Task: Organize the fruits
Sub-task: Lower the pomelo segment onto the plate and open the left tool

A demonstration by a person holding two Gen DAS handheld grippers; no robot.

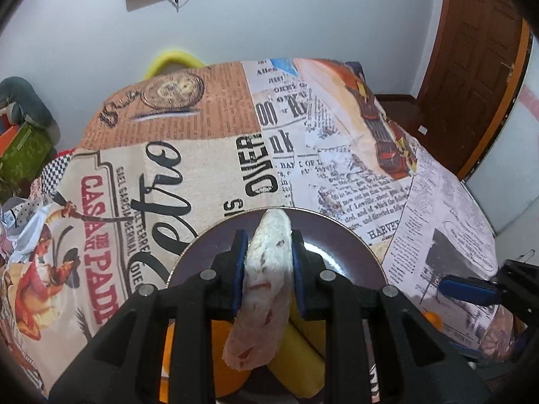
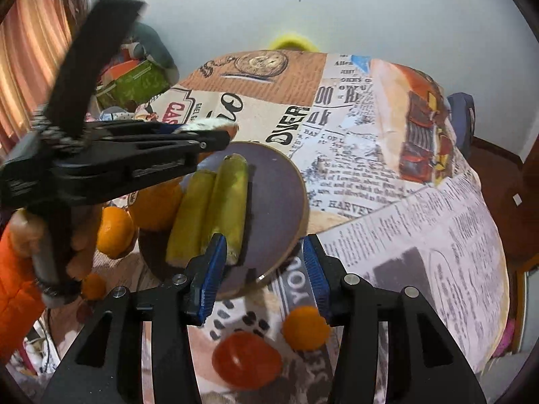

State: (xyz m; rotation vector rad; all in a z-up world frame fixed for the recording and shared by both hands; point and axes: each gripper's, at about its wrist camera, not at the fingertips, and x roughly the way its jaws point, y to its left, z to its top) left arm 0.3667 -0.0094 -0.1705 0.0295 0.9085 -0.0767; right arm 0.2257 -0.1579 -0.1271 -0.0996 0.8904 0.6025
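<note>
Left gripper [image 1: 268, 252] clamps pale speckled fruit [image 1: 262, 289], kind unclear; right gripper [image 2: 266, 276] parted, empty; plate [image 2: 283, 188] partly hidden.

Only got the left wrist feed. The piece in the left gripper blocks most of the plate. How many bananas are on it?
Observer: Two bananas, side by side on the plate, with an orange next to them.
Operator: Right gripper carrying anything?
Observer: No. The right gripper is open over the plate's near rim, nothing between its pads.
Operator: Any fruit off the plate?
Observer: Yes. A red fruit and a small orange fruit lie on the cloth below the right gripper, and another orange sits just left of the plate.
</note>
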